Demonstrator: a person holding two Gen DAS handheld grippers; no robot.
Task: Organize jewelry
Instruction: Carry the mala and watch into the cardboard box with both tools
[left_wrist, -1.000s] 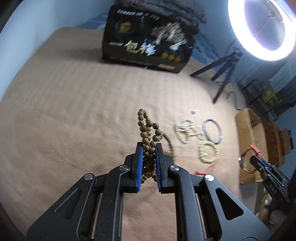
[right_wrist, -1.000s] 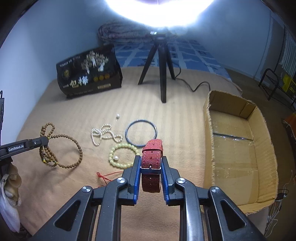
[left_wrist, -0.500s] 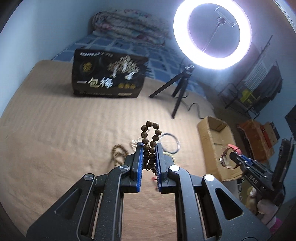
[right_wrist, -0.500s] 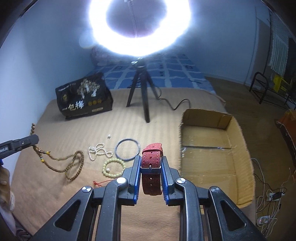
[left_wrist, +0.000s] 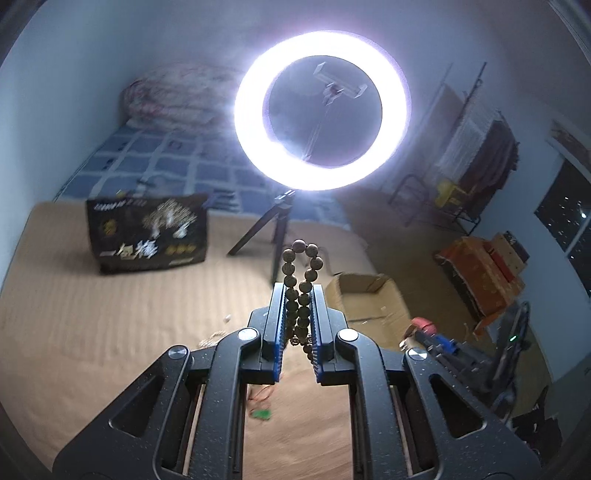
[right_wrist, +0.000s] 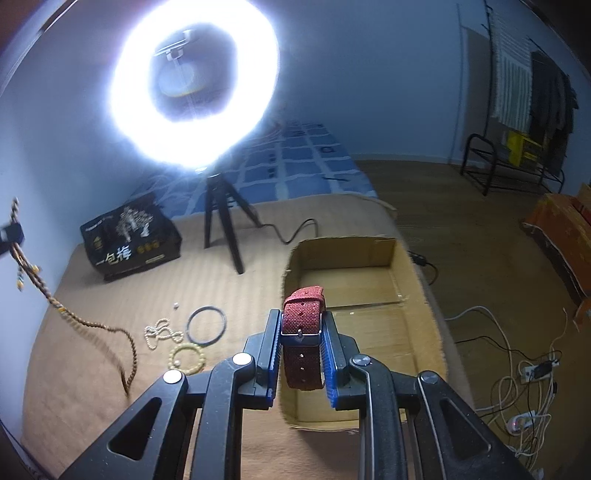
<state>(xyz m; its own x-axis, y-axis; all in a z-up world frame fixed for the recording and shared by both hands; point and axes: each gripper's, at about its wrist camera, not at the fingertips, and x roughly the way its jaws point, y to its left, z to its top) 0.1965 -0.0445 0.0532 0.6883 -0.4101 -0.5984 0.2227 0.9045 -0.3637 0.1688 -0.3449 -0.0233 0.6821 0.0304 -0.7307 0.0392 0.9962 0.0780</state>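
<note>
Item 1: wooden bead strand (left_wrist: 300, 295). Pinched between the jaws of the left gripper (left_wrist: 297, 317), a loop standing above the tips; in the right wrist view the rest of the strand (right_wrist: 92, 325) hangs from that gripper at far left and its tail trails onto the tan bed cover (right_wrist: 92, 376).

Item 2: red watch strap (right_wrist: 303, 325). Pinched at the buckle between the jaws of the right gripper (right_wrist: 301, 332), held over the near left part of the open cardboard box (right_wrist: 417, 332).

Item 3: still on the bed cover: pearl string (right_wrist: 159, 332), dark bangle (right_wrist: 206, 325), pale bead bracelet (right_wrist: 187, 359), one small loose bead (right_wrist: 176, 305).

Risks (judged): the trailing tail may drag across the pearl string or snag it as the strand travels toward the box; the long strand may swing and part-land outside the box rim; the strap, released near the box's left wall, could catch on that edge.

Change since a second ago: both grippers have risen and tilted up; the ring light (left_wrist: 321, 110) now fills the left view; the strand, then mostly lying on the cover, is largely lifted; the strap has moved from above the bracelets to above the box
</note>
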